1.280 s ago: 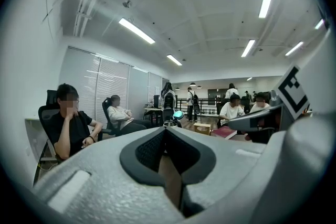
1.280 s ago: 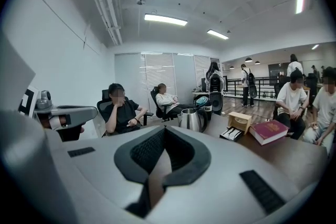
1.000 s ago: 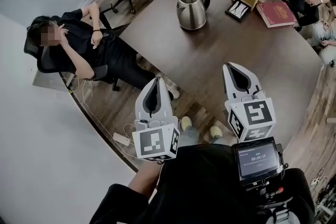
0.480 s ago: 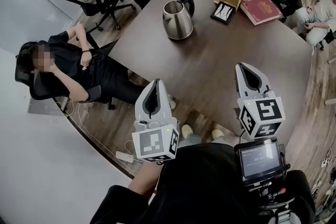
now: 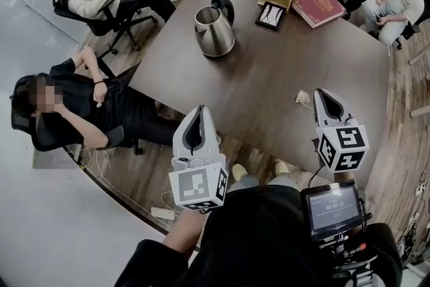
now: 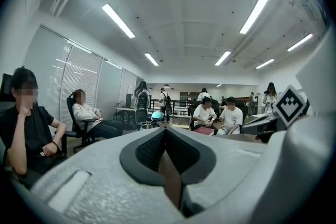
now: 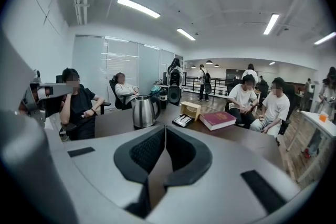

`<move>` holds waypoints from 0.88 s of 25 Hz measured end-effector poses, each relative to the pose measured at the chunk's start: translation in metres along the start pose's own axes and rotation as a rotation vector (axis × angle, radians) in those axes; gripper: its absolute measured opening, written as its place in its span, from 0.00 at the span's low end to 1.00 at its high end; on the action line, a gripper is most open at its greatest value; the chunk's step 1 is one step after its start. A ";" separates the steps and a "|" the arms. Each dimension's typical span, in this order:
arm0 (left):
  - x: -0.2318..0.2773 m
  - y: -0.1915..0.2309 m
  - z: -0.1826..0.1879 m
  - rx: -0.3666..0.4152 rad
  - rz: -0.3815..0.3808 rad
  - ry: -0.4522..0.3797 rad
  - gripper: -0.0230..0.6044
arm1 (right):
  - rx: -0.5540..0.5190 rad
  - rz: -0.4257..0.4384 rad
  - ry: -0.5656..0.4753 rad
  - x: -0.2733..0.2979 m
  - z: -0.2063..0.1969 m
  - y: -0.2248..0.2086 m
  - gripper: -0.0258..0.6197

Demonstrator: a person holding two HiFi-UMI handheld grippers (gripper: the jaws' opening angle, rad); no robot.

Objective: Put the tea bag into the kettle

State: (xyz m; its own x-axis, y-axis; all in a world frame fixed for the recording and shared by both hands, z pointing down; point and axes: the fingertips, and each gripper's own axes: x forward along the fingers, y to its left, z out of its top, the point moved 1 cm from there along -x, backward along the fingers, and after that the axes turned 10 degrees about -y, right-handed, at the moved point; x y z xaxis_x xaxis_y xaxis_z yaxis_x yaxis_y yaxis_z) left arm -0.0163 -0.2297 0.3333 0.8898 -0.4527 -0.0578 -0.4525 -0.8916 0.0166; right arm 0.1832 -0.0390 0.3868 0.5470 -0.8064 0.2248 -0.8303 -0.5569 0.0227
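A: Which step is this?

B: The reach for pickup, I'd say. The left tongs and right tongs are both closed, empty.

A: And the tea bag?

B: If that pale scrap is it, it lies on the desk well apart from the kettle, on its near side, just beside the right tongs. Next, those tongs should open and pinch it.

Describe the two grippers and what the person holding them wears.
Both the left gripper and the right gripper are light grey shells tapering to a point, with black ribbed pads framing a teardrop opening. Each carries a white cube with black square markers. A small screen sits behind the right one. The person wears a black top.
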 end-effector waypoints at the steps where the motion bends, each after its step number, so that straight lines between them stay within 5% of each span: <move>1: 0.001 -0.001 -0.001 0.000 -0.006 0.002 0.04 | -0.001 -0.009 0.016 -0.001 -0.007 -0.005 0.05; 22: 0.013 0.000 -0.010 0.037 -0.042 0.046 0.04 | 0.001 -0.092 0.211 0.005 -0.104 -0.038 0.15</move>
State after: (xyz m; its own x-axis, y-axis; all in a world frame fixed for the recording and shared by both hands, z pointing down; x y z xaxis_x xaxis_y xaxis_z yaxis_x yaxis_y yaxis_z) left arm -0.0042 -0.2359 0.3428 0.9094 -0.4159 -0.0118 -0.4160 -0.9091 -0.0222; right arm 0.2063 -0.0008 0.4878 0.5856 -0.6928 0.4208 -0.7779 -0.6263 0.0513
